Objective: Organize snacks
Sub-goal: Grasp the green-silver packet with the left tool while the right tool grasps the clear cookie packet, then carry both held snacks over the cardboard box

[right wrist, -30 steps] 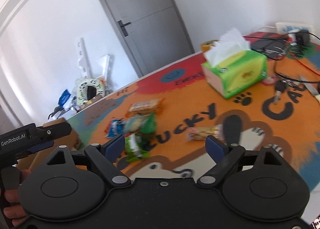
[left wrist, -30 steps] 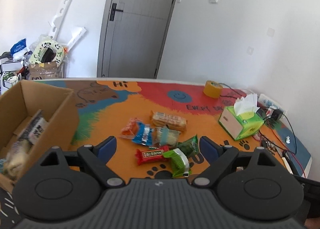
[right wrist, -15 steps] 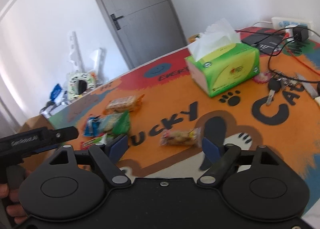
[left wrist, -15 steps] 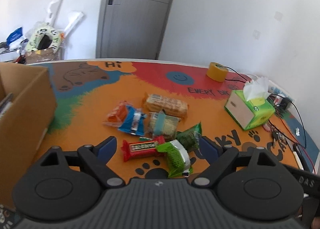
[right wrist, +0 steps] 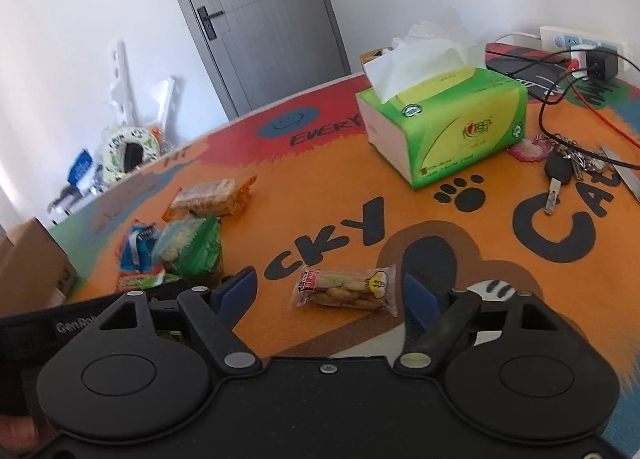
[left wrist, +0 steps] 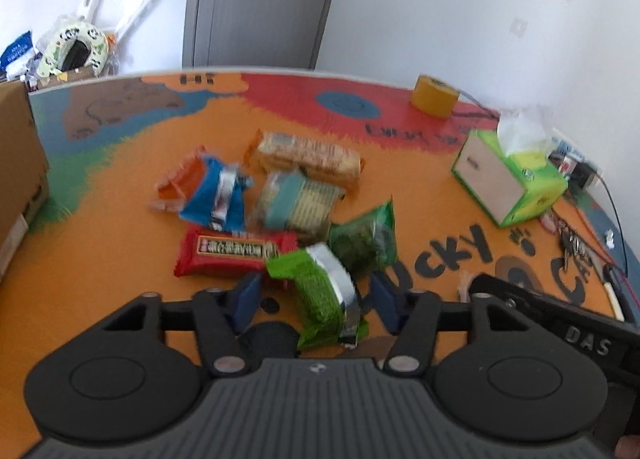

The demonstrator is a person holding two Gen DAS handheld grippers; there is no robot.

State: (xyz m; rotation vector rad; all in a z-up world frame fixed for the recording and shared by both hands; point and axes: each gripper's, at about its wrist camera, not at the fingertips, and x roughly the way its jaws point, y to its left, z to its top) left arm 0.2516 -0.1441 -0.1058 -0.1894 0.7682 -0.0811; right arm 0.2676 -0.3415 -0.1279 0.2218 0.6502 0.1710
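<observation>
My left gripper [left wrist: 316, 299] is low over the snack pile. Its jaws are closing around a bright green and silver packet [left wrist: 324, 295], and a small gap still shows on each side. A red bar [left wrist: 236, 253], a dark green packet [left wrist: 366, 245], a blue packet [left wrist: 218, 199], a teal-banded cracker pack [left wrist: 298, 205] and a long biscuit pack [left wrist: 306, 157] lie just beyond. My right gripper [right wrist: 328, 295] is open, and a clear biscuit packet [right wrist: 346, 289] lies flat on the mat between its fingers, untouched.
A cardboard box [left wrist: 20, 179] stands at the left edge of the table. A green tissue box [right wrist: 444, 123], keys [right wrist: 560, 171], cables and a power strip [right wrist: 580, 45] crowd the right side. A yellow tape roll [left wrist: 434, 101] sits at the back.
Both grippers have come down and forward toward the mat. The left jaws have narrowed around the green and silver packet. The clear biscuit packet now lies between the right fingers.
</observation>
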